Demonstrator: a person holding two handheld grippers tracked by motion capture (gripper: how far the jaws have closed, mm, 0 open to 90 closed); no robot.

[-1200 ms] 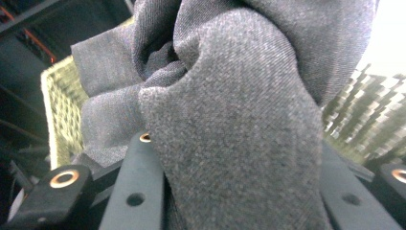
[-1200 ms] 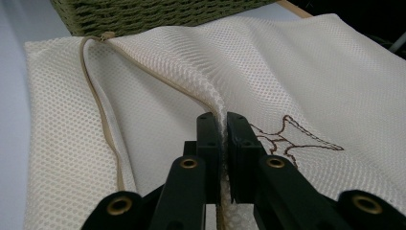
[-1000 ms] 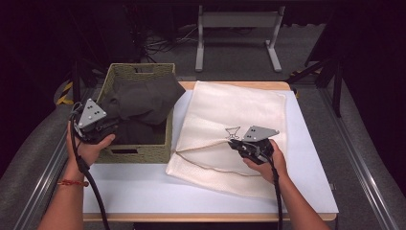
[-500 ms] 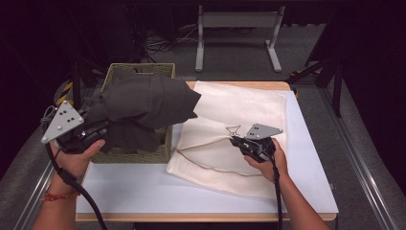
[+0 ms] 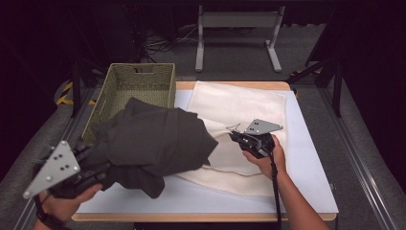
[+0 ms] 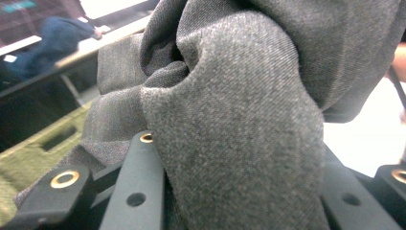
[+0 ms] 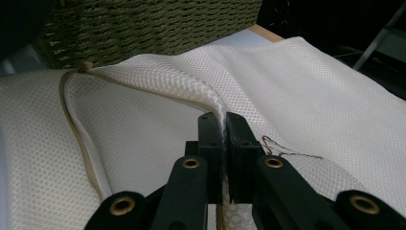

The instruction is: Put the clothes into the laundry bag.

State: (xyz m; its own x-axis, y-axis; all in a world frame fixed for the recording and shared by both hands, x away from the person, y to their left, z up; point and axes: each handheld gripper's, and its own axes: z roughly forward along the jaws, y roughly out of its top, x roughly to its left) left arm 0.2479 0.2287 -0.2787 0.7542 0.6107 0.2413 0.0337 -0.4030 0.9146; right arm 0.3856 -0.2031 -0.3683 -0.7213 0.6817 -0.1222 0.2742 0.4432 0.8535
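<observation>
A dark grey garment [image 5: 158,141] hangs bunched above the table's left side, out of the green woven basket [image 5: 124,84]. My left gripper [image 5: 103,170] is shut on a thick fold of the grey garment [image 6: 230,120], which fills the space between its jaws. A cream mesh bag [image 5: 239,108] lies flat on the white table top. My right gripper [image 5: 234,136] is shut on the upper edge of the mesh bag [image 7: 158,79], lifting that edge so the mouth gapes toward the basket [image 7: 143,24].
The basket stands at the table's back left corner. The white table surface [image 5: 311,167] is bare to the right of the bag and along the front edge. A metal stand [image 5: 237,28] is on the floor beyond the table.
My left gripper has pulled the grey garment up out of the basket and toward the near left. The garment now drapes over the bag's left edge. The right gripper has held still.
</observation>
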